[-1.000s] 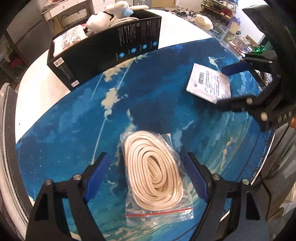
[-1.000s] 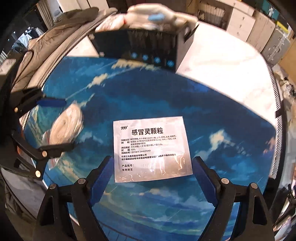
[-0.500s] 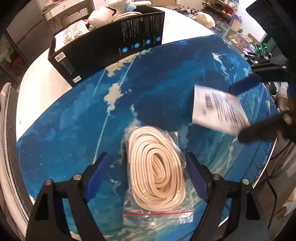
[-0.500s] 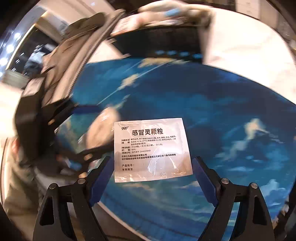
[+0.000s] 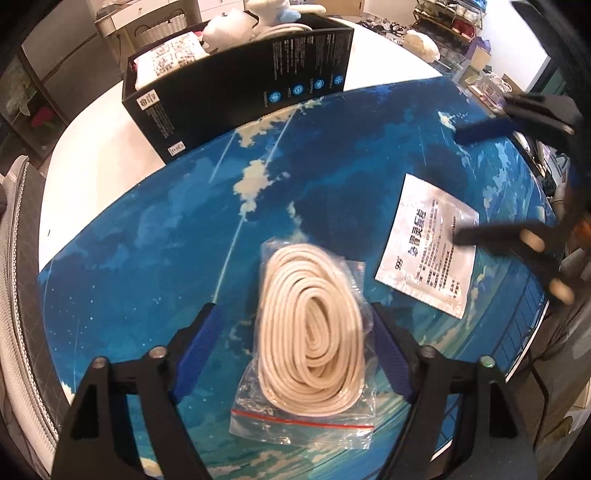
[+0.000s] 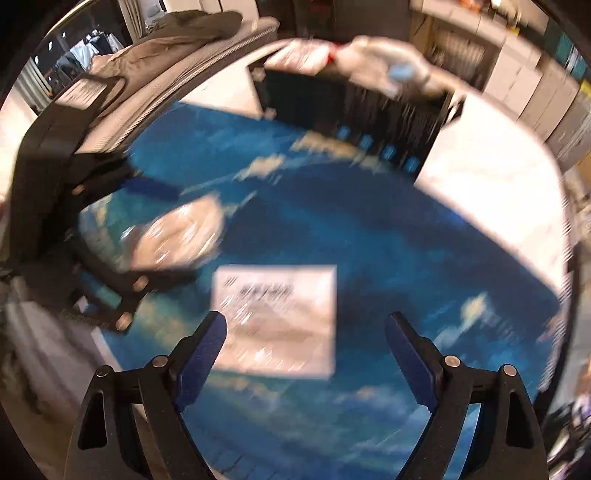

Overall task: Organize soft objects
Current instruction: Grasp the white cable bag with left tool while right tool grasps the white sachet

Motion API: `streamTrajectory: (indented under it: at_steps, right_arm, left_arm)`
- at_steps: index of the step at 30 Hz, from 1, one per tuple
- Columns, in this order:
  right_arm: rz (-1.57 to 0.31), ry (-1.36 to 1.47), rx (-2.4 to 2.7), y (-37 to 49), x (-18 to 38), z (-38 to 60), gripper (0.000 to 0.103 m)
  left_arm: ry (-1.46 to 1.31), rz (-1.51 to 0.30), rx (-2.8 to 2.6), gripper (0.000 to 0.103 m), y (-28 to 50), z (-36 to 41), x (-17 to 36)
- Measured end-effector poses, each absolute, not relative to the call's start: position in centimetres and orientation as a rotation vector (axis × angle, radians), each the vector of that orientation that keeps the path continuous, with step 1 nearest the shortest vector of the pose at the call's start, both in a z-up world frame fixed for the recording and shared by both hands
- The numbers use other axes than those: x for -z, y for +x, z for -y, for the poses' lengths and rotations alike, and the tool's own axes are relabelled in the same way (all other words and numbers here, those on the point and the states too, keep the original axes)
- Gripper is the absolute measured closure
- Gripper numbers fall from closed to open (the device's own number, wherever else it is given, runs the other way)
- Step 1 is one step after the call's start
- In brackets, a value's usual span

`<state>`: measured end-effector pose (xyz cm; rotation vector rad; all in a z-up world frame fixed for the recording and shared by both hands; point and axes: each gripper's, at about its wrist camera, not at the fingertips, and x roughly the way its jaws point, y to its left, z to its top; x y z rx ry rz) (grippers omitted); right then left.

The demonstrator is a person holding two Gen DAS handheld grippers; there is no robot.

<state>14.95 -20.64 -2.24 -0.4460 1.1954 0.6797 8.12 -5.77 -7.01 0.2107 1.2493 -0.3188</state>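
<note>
A clear zip bag of coiled cream cord (image 5: 312, 343) lies on the blue sky-print mat (image 5: 147, 240), between the open fingers of my left gripper (image 5: 295, 347). A white medicine sachet (image 5: 428, 243) lies flat on the mat to its right. My right gripper (image 6: 304, 354) is open, with the sachet (image 6: 277, 317) between and just beyond its fingers; that view is blurred by motion. The right gripper (image 5: 480, 181) shows at the right edge of the left wrist view. The cord bag (image 6: 177, 236) shows at the left of the right wrist view.
A black open box (image 5: 236, 92) stands at the back of the white table (image 5: 85, 147), holding white plush toys (image 5: 236, 26) and a printed packet (image 5: 170, 55). The box (image 6: 354, 110) also shows in the right wrist view. A grey chair back (image 5: 14, 258) is at the left.
The sachet, held in the air half a second ago, now lies flat on the mat nearer the cord bag. My right gripper is moving. My left gripper has kept its place around the cord bag.
</note>
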Motion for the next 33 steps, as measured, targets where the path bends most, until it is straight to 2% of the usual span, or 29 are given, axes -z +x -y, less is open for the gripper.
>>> streamTrajectory:
  at_steps: [1, 3, 13, 17, 20, 22, 27, 30, 33]
  right_arm:
    - [-1.171, -0.475, -0.637, 15.5, 2.6, 20.3, 0.014]
    - [-1.113, -0.512, -0.567, 16.4, 3.0, 19.5, 0.014]
    - [-1.155, -0.661, -0.481, 16.5, 4.8, 19.5, 0.014]
    - [-1.261, -0.604, -0.601, 13.9, 4.3, 21.2, 0.015]
    - [-1.29, -0.499, -0.764, 12.4, 3.2, 20.7, 0.015]
    - [-1.301, -0.466, -0.814, 11.7, 3.2, 19.8, 0.015]
    - [-1.276, -0.494, -0.741, 10.7, 4.4, 16.8, 0.012]
    - [-1.207, -0.603, -0.74, 9.9, 4.6, 15.4, 0.021]
    - [-1.198, -0.58, -0.726, 10.4, 4.0, 15.6, 0.041]
  left_arm:
    - [0.211, -1.245, 0.321, 0.04, 8.1, 5.7, 6.9]
    - [0.21, -1.246, 0.322, 0.045, 8.2, 5.7, 6.7]
    - [0.181, -1.245, 0.29, 0.045, 8.3, 4.1, 6.7]
    - [0.175, -1.249, 0.283, 0.045, 8.3, 3.6, 6.6]
    - [0.174, -1.255, 0.277, 0.041, 8.3, 3.5, 6.7]
    - [0.17, -1.264, 0.265, 0.027, 8.2, 3.3, 7.0]
    - [0.159, -1.248, 0.257, 0.026, 7.6, 2.9, 7.0]
    - [0.135, -1.247, 0.26, 0.027, 7.6, 2.5, 6.9]
    - [0.153, -1.241, 0.253, 0.027, 7.5, 2.4, 6.9]
